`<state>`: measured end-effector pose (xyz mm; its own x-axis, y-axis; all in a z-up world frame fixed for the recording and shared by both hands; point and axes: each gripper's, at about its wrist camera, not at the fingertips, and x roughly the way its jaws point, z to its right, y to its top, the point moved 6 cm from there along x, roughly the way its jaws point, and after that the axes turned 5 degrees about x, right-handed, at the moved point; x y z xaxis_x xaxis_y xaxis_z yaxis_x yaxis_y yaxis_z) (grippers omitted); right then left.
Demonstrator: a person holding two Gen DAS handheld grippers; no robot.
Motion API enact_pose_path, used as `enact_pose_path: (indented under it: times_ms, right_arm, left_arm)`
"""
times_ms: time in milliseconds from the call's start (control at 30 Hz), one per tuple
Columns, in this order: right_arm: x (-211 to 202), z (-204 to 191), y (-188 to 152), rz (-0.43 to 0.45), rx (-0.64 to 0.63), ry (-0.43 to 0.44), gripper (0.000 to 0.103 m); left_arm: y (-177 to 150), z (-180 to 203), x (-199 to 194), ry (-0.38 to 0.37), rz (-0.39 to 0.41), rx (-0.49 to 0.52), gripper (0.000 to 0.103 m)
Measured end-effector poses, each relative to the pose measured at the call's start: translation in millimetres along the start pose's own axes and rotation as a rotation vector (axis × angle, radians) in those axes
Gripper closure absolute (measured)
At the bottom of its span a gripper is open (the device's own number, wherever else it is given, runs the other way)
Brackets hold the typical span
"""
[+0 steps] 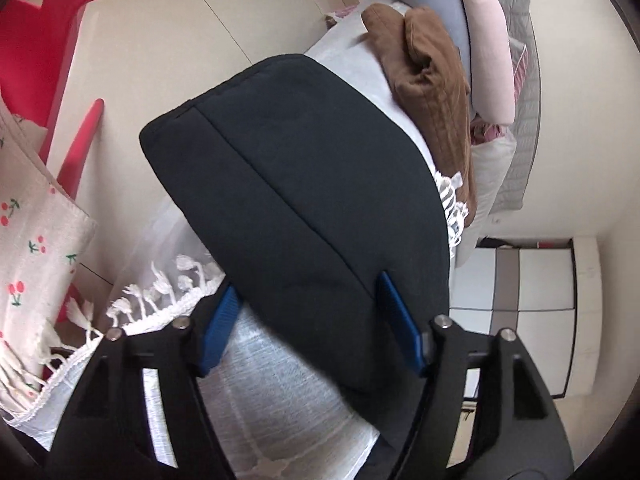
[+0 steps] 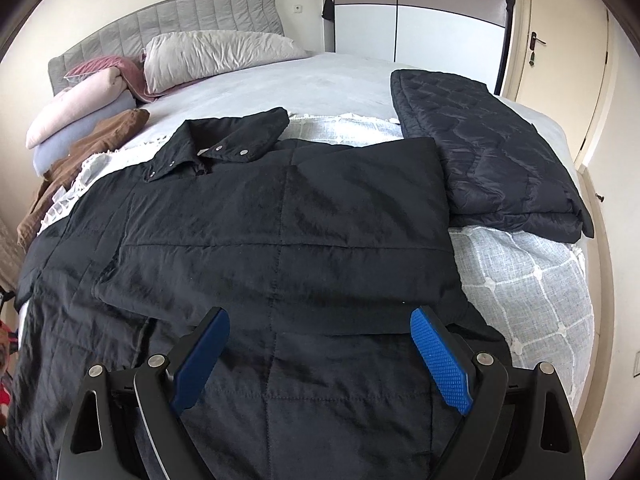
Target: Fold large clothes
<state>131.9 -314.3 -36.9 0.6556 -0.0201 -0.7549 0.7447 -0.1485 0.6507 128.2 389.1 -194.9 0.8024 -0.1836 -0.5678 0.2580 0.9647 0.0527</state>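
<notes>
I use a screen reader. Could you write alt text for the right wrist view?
A black quilted jacket lies spread on a bed, collar toward the headboard, with the open right gripper over its lower part. A folded dark quilted garment lies to its right.

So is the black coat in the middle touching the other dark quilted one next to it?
Touching. The right wrist view shows the black coat's right edge lying over the folded quilted jacket's near-left side, with no bed cover showing between them there.

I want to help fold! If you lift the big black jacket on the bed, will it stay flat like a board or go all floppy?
Probably floppy: the black jacket already lies creased, with a sleeve folded over. Its quilted stitching suggests padding, so it may feel puffy and a bit bulky. The fabric has a slight sheen, so it might slide between the right gripper fingers.
</notes>
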Motion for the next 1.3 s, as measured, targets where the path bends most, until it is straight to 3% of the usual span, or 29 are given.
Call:
enact_pose_path:
  times_ms: [67, 133, 200, 333, 467, 700, 900, 1067, 1100, 1200, 1300]
  right_arm:
    - [1.3, -6.3, -1.7, -0.005, -0.021, 0.000, 0.010]
    - [2.0, -12.6, -4.0, -0.007, -0.048, 0.000, 0.010]
    - [2.7, -16.0, -5.8, -0.009, -0.065, -0.004, 0.010]
    - [1.9, -17.6, -6.3, -0.007, -0.072, -0.003, 0.010]
    - [-2.7, -16.8, -4.1, 0.001, -0.062, 0.009, 0.010]
    - [-11.2, -13.9, -0.6, 0.015, -0.039, 0.032, 0.010]
    - [-13.0, -11.8, 0.5, 0.015, -0.026, 0.046, 0.010]
    - [-12.7, -11.2, -0.2, 0.011, -0.025, 0.047, 0.010]
    - [-12.4, -11.2, -0.7, 0.010, -0.023, 0.047, 0.010]
    - [-10.6, -9.5, -1.4, 0.003, -0.015, 0.052, 0.010]
    - [-8.8, -8.4, -2.9, -0.005, -0.007, 0.058, 0.010]
  left_arm:
    - [4.0, 5.8, -2.8, -0.002, 0.039, 0.019, 0.057]
    - [8.8, 15.3, -10.4, 0.047, 0.088, 0.074, 0.085]
    - [12.1, 23.5, -25.0, 0.081, 0.125, 0.134, 0.092]
    - [14.6, 62.9, -54.1, 0.091, 0.220, 0.291, 0.095]
    - [6.0, 126.5, -81.4, 0.043, 0.295, 0.457, 0.095]
    - [-71.1, 249.7, -113.2, -0.112, 0.301, 0.830, 0.097]
    - [-178.2, 320.4, -99.8, -0.201, 0.163, 1.141, 0.096]
    - [-273.0, 330.0, -59.1, -0.205, -0.052, 1.330, 0.094]
    - [-289.7, 326.7, -48.6, -0.195, -0.098, 1.362, 0.089]
    - [-344.5, 302.3, -14.0, -0.163, -0.323, 1.476, 0.052]
    - [-377.2, 266.9, 1.8, -0.100, -0.450, 1.580, 0.050]
